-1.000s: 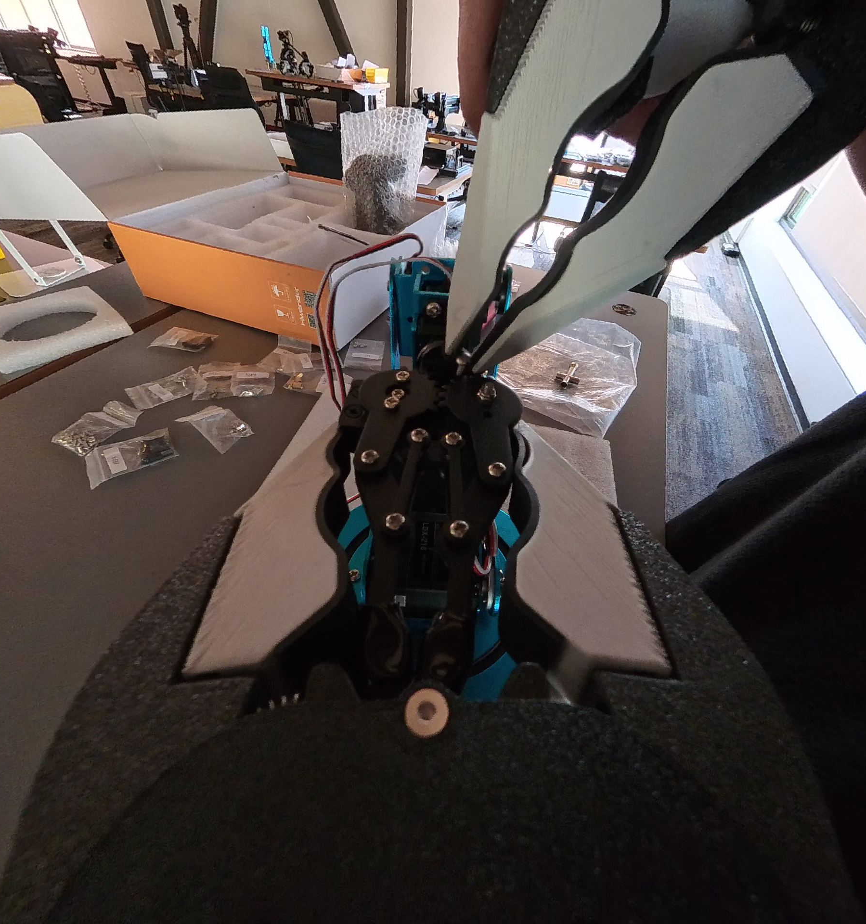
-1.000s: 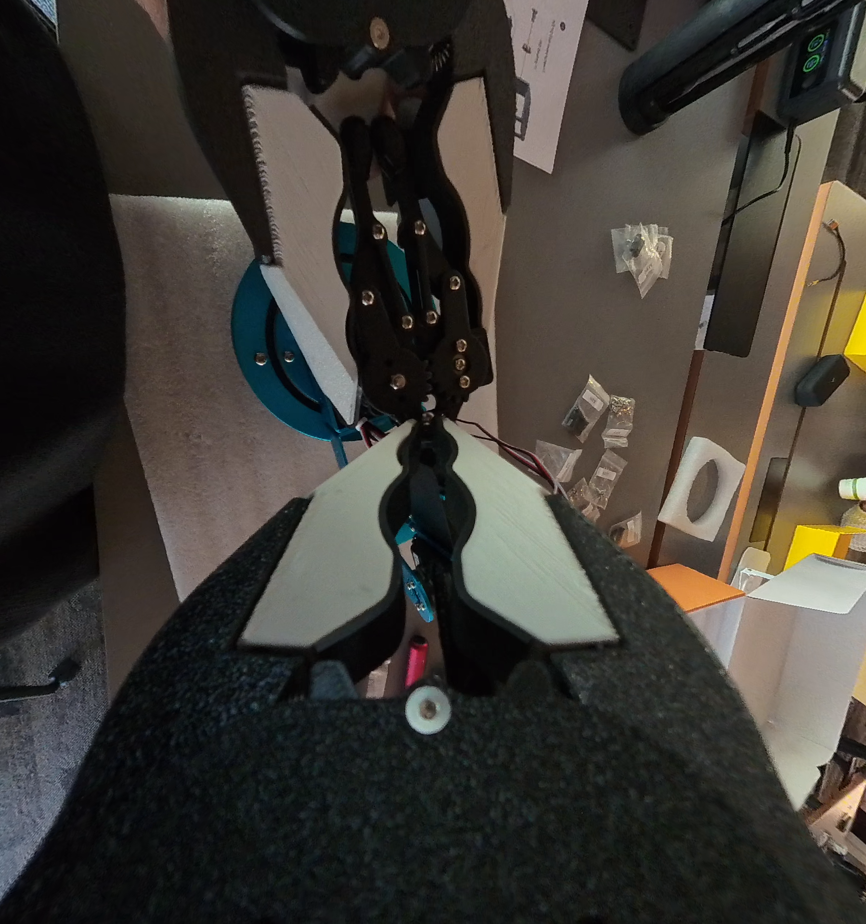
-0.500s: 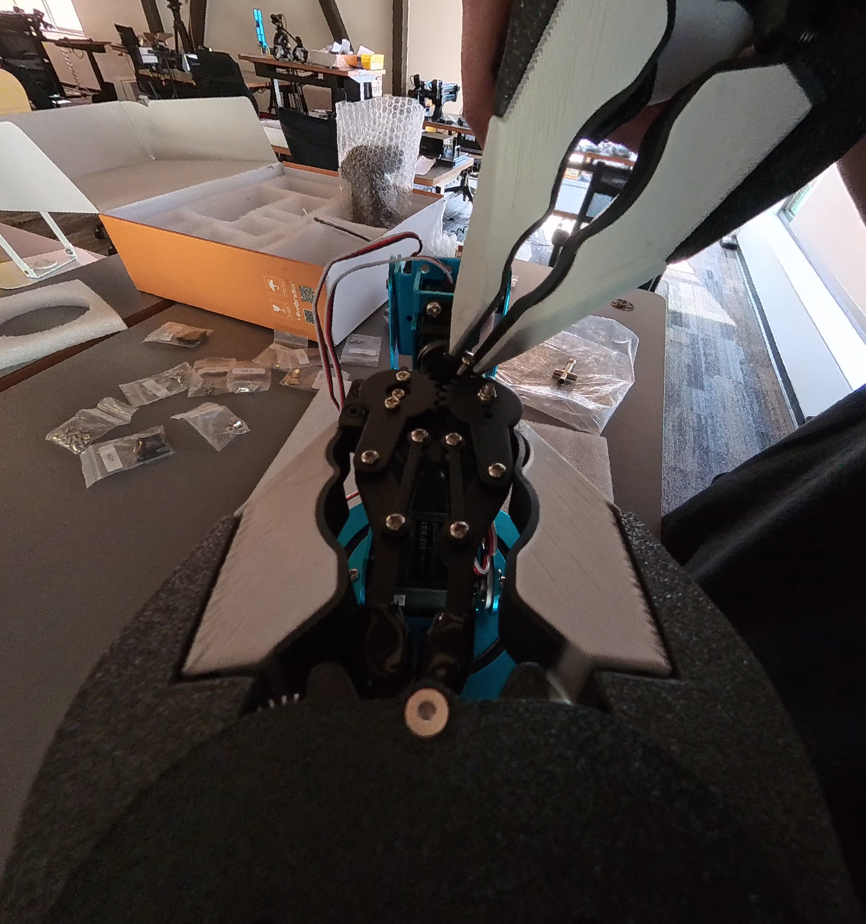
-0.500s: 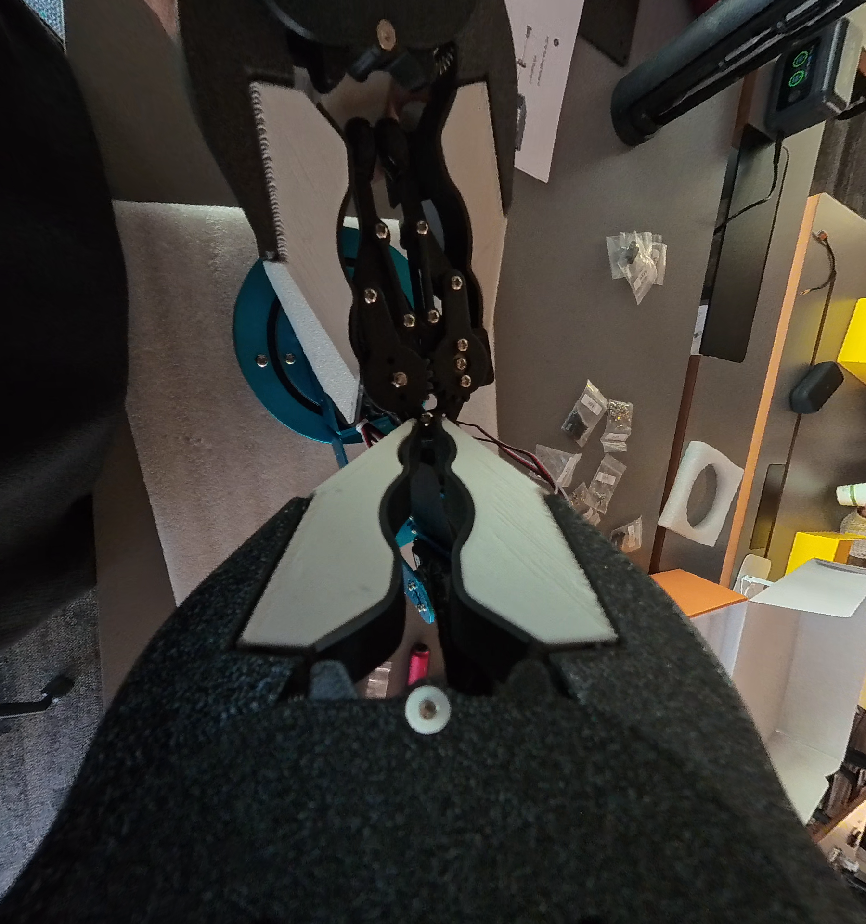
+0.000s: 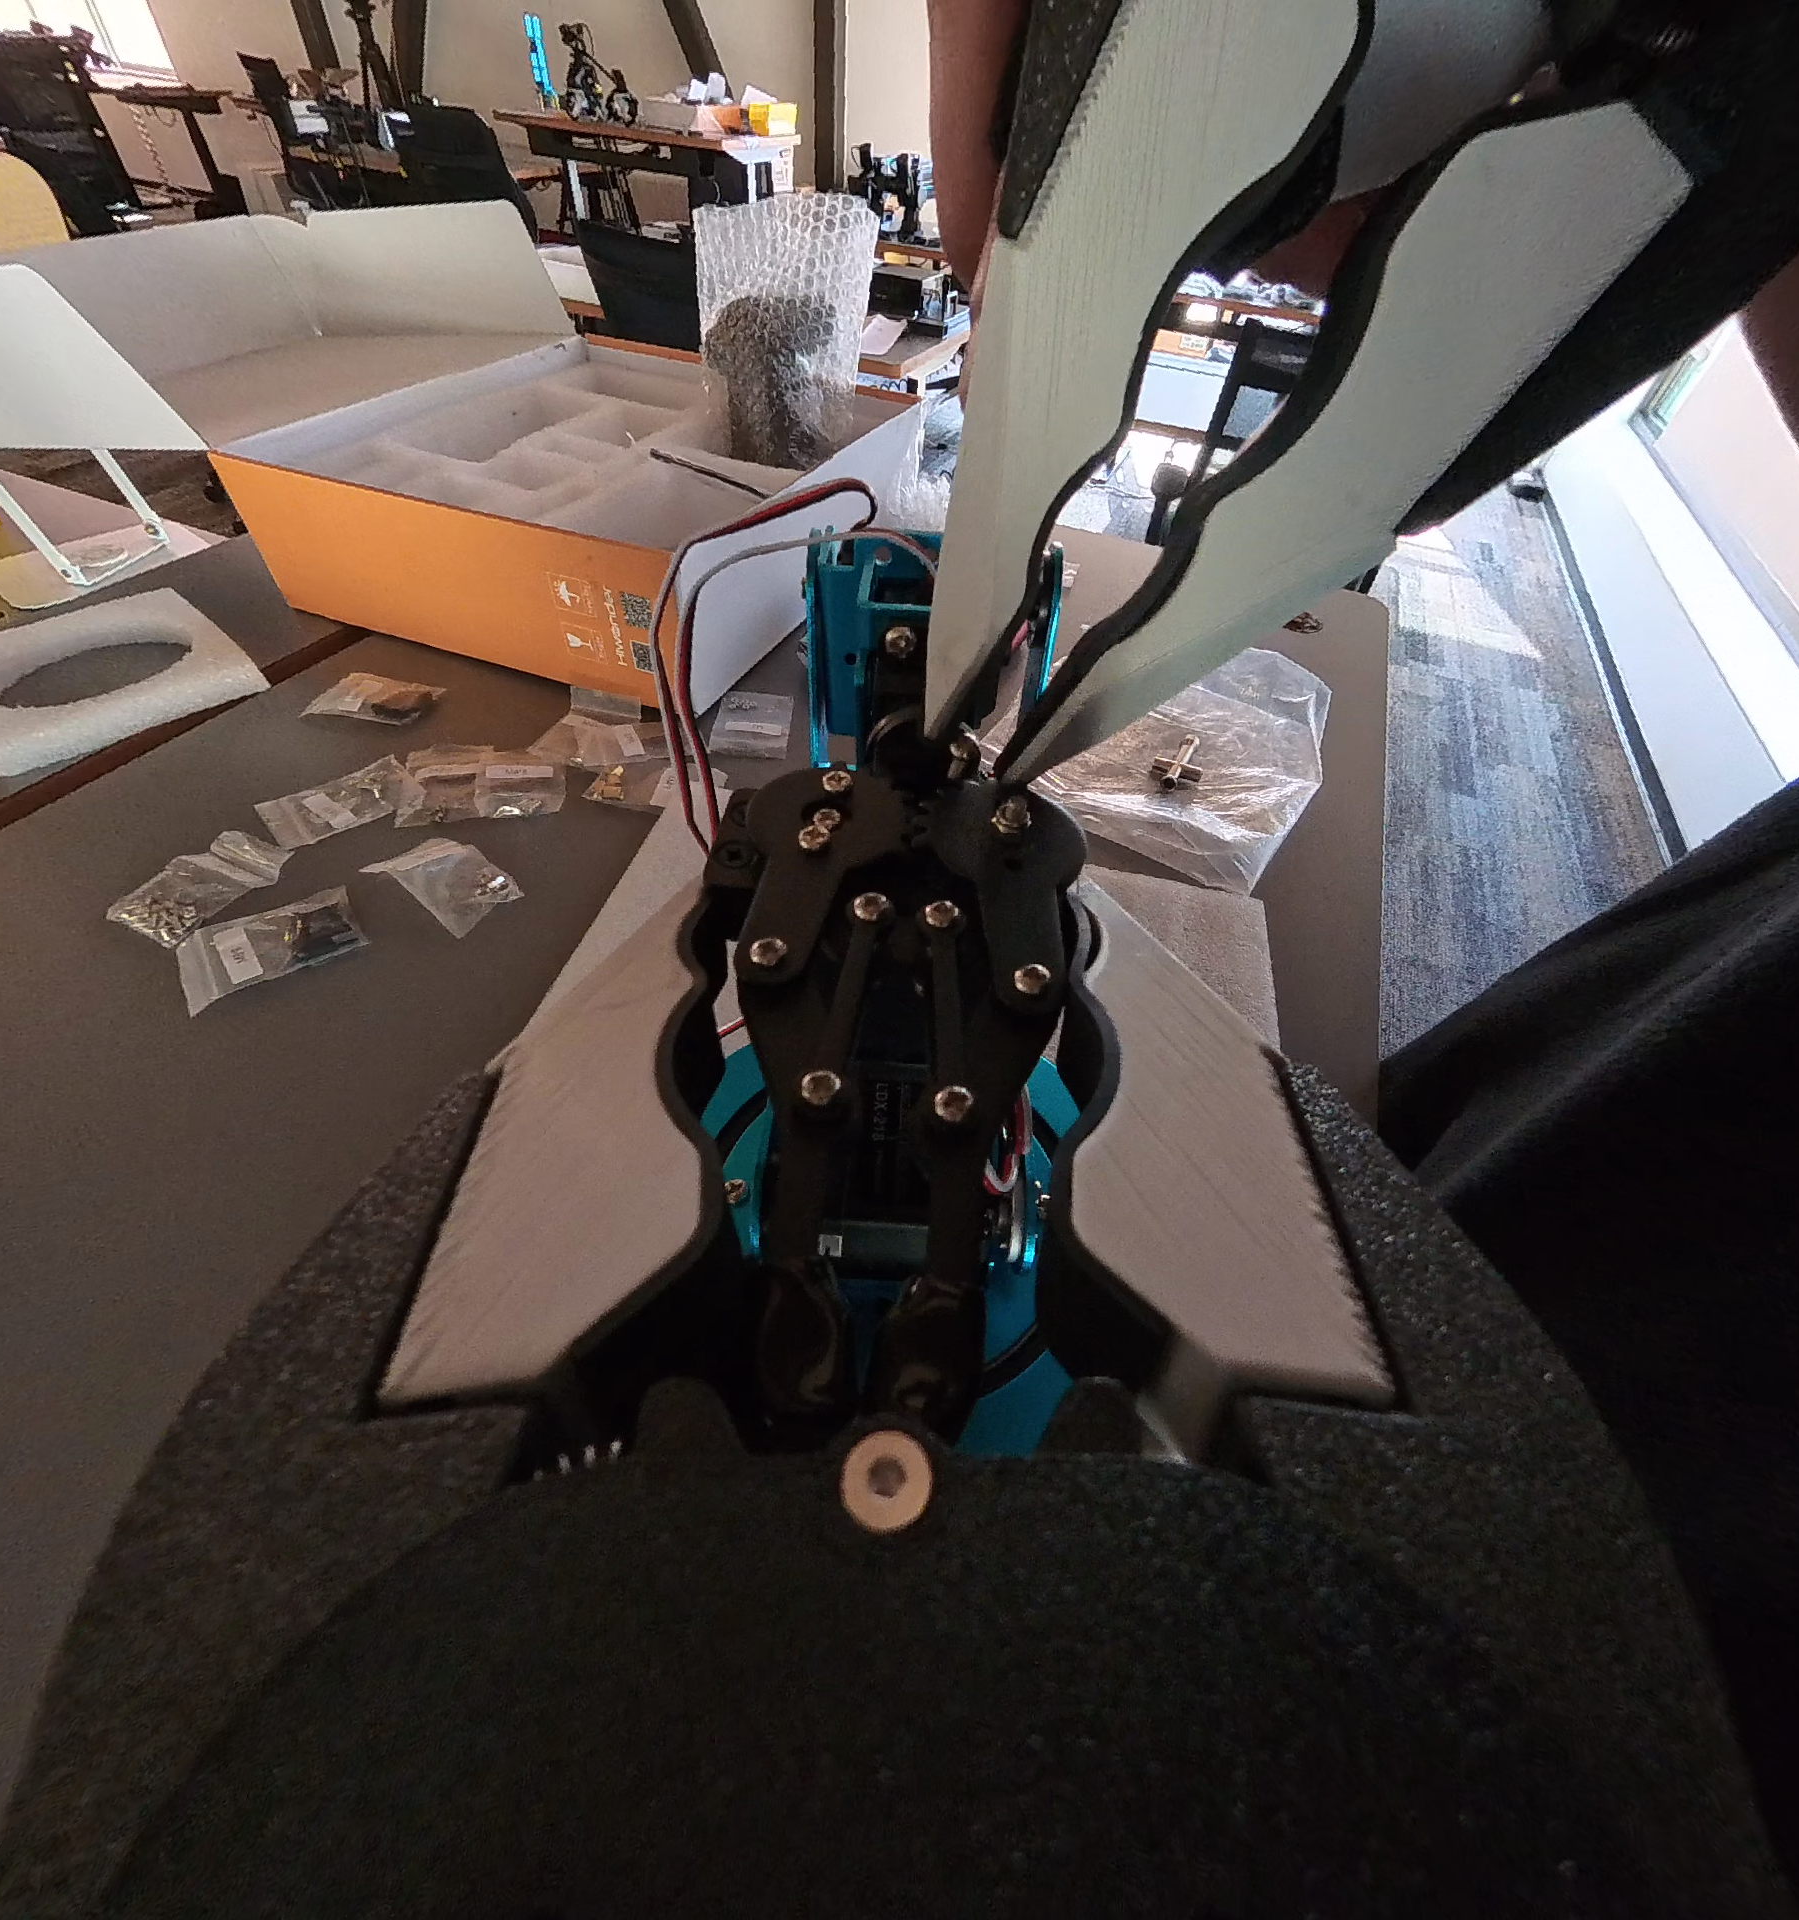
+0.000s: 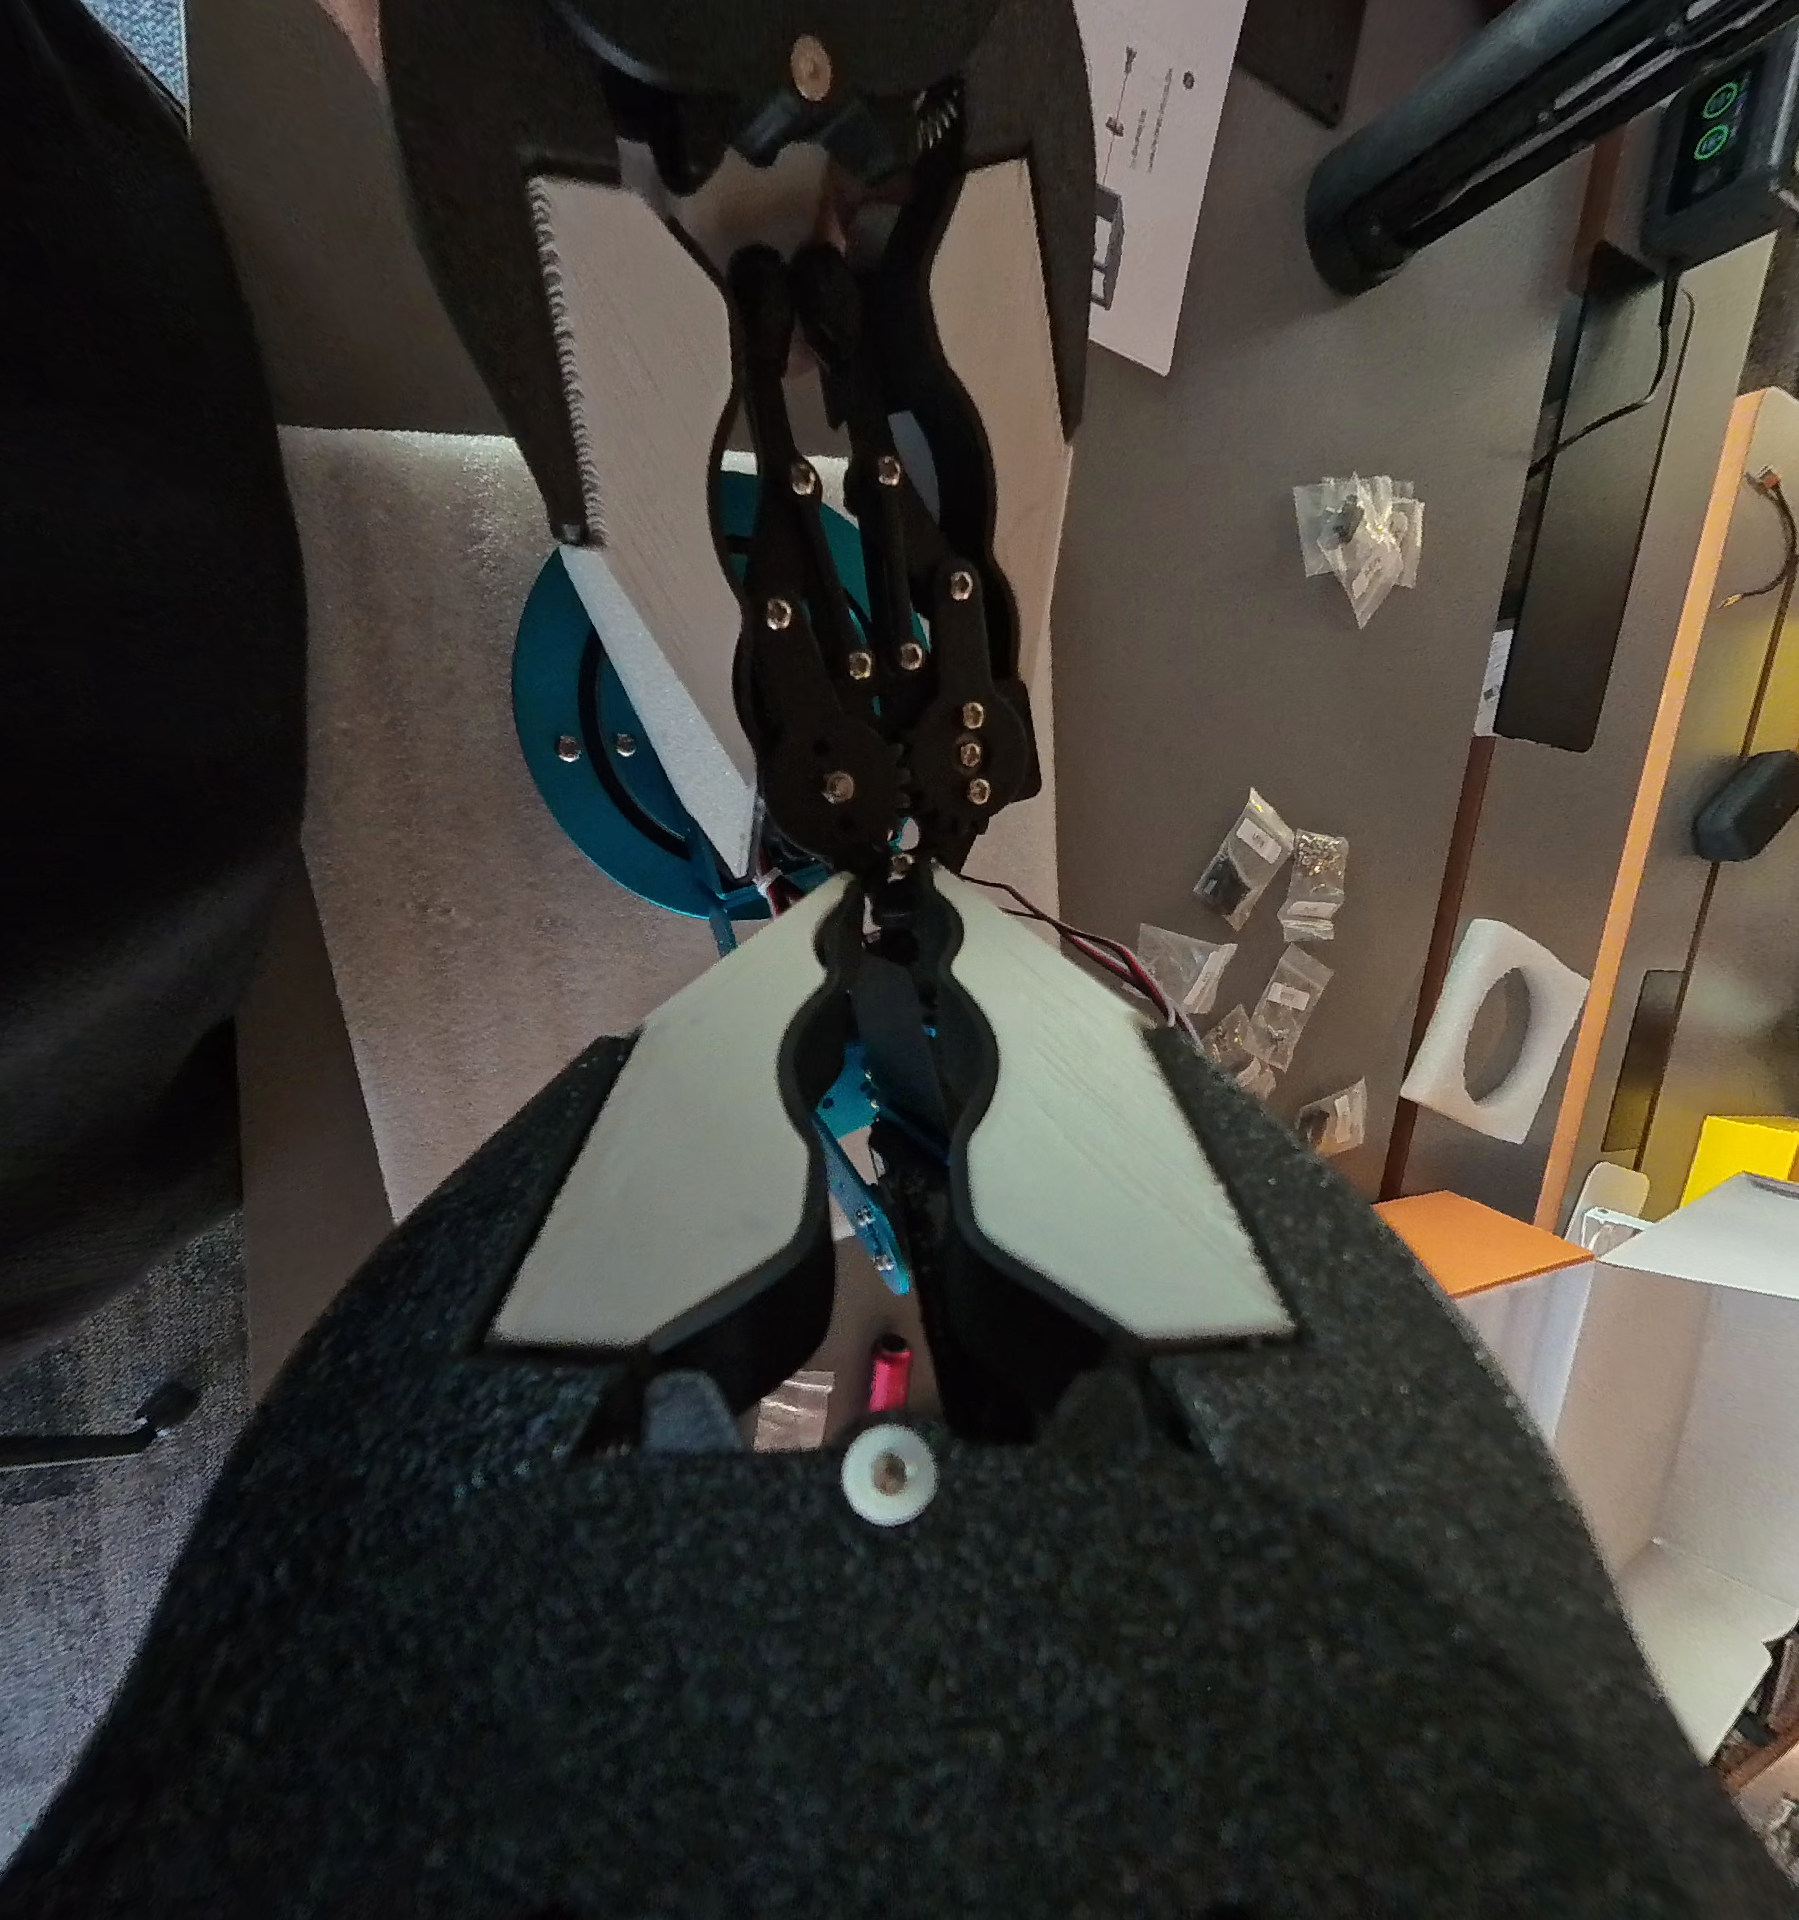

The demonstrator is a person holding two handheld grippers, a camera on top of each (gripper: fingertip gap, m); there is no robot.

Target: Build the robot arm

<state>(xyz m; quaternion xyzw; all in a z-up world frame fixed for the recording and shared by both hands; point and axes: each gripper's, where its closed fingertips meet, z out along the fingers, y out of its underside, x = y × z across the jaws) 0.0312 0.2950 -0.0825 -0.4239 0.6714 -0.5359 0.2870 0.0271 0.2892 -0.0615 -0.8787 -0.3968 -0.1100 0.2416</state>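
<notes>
The left tool, clamped around the black claw, could lose it if the right tool, pinched together on the small screw at the claw's twelve o'clock end, tugs sideways.

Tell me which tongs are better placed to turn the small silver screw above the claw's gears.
Right: the right tongs pinch the small silver screw, while the left tongs are clamped around the black plastic geared claw.

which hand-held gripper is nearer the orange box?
Left. The left hand-held gripper, clamped around the black claw, sits just right of the orange box; the right hand-held gripper comes down farther right.
</notes>
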